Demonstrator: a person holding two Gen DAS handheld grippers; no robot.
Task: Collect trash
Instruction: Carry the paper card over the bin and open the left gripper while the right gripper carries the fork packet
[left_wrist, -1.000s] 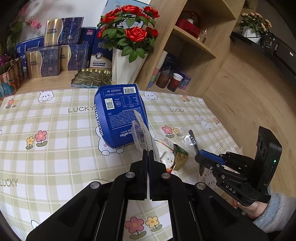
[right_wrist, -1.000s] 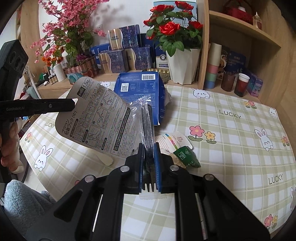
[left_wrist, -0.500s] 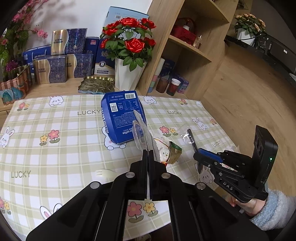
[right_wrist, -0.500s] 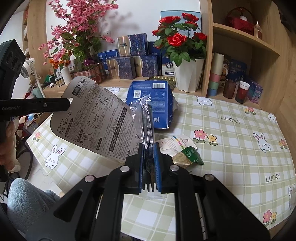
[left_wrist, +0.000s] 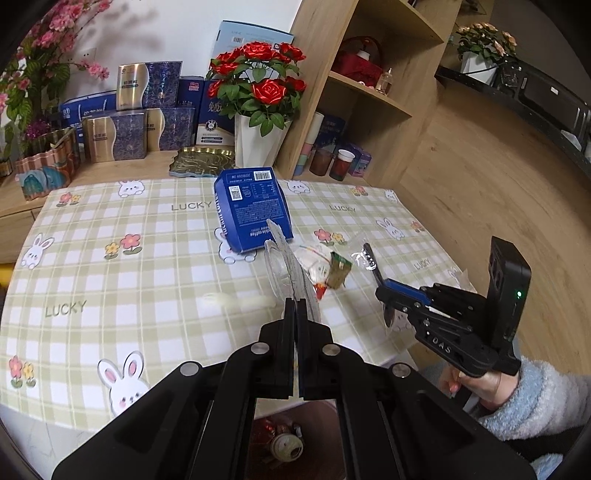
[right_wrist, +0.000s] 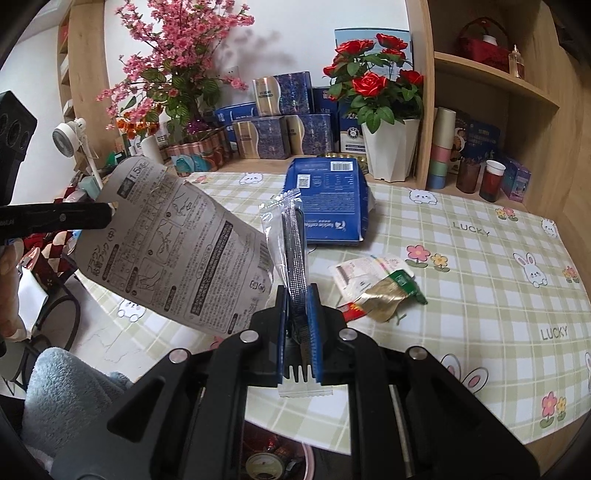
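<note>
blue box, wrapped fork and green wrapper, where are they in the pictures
blue box (right_wrist: 328, 199), right wrist view, on its printed top face
wrapped fork (right_wrist: 295, 258), right wrist view, on the handle inside its clear sleeve
green wrapper (right_wrist: 404, 282), right wrist view, on its green end

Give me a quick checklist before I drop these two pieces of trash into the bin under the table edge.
1. Left gripper shut on the blister package: ok.
2. Right gripper shut on the wrapped plastic fork: ok.
3. Trash bin visible below both grippers: ok.
4. Held items clear of the tablecloth: ok.
5. Table fully cleared: not ok; crumpled wrappers and the blue coffee box remain.
6. Room left in the bin: cannot tell.
</note>
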